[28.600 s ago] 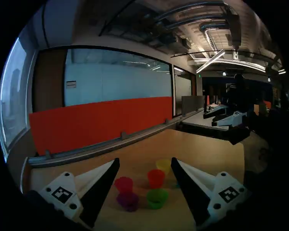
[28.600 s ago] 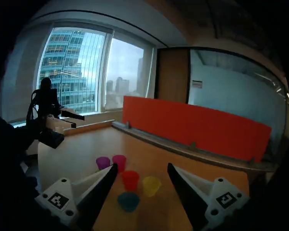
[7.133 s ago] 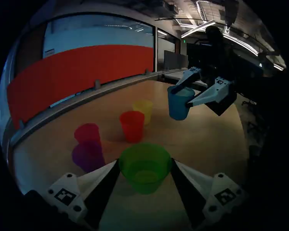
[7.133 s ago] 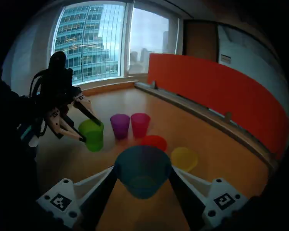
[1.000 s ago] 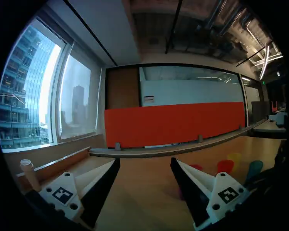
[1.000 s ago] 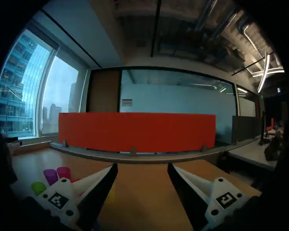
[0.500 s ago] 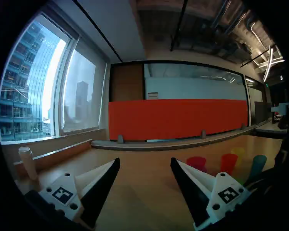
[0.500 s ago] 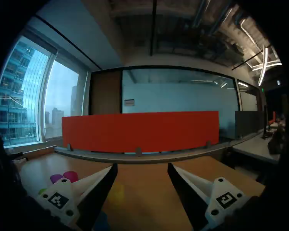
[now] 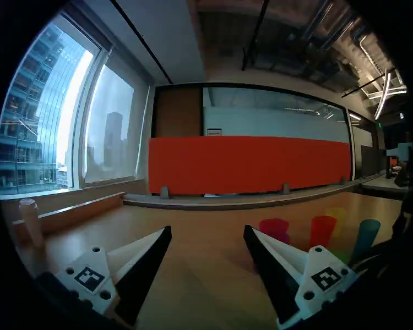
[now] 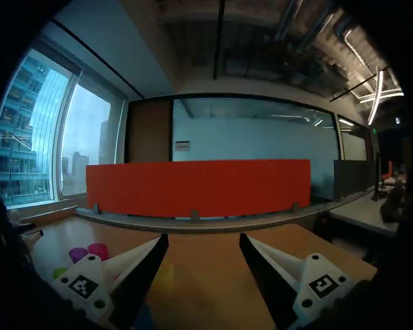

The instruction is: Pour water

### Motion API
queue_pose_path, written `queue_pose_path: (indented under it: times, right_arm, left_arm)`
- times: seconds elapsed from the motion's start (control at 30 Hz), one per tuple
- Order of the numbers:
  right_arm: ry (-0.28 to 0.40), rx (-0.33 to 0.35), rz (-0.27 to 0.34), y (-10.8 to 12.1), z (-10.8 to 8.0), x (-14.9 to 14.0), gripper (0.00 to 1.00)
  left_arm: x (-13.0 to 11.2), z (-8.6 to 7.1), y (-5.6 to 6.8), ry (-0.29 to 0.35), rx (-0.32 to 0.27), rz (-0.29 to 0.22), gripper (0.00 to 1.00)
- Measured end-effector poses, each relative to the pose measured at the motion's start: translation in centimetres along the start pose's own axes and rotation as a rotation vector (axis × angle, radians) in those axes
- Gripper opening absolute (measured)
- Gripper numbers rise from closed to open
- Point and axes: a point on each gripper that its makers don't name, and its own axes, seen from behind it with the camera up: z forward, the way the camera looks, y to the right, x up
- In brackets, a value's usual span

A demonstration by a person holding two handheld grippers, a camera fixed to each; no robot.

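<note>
In the left gripper view my left gripper (image 9: 206, 245) is open with nothing between its fingers, held above the wooden table (image 9: 201, 275). Behind its right finger stand a pink cup (image 9: 273, 226), a red cup (image 9: 322, 231), a yellow cup (image 9: 336, 213) and a blue cup (image 9: 366, 235). My right gripper (image 10: 202, 247) is also open and holds nothing. Left of its left finger I see a purple cup (image 10: 77, 254), a pink cup (image 10: 98, 250) and a green cup (image 10: 59, 272). A yellow cup (image 10: 165, 275) shows dimly by that finger's edge.
An orange divider panel (image 9: 245, 164) runs along the table's far edge, with a grey rail beneath it. Large windows (image 9: 47, 126) are on the left. A pale paper cup (image 9: 29, 220) stands on the wooden ledge at far left. Another desk (image 10: 366, 212) lies at right.
The left gripper view has shifted a little, so the cups at its right show more fully. The right gripper view has barely moved. Both grippers stay open with nothing in them.
</note>
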Motion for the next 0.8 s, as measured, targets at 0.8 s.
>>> queue_pose_path:
  times: [0.8]
  right_arm:
    - [0.007,-0.006,0.005,0.6,-0.4,0.2,1.00]
  left_arm:
    - [-1.3,0.4,-0.8,-0.027,0.006,-0.003,0.98]
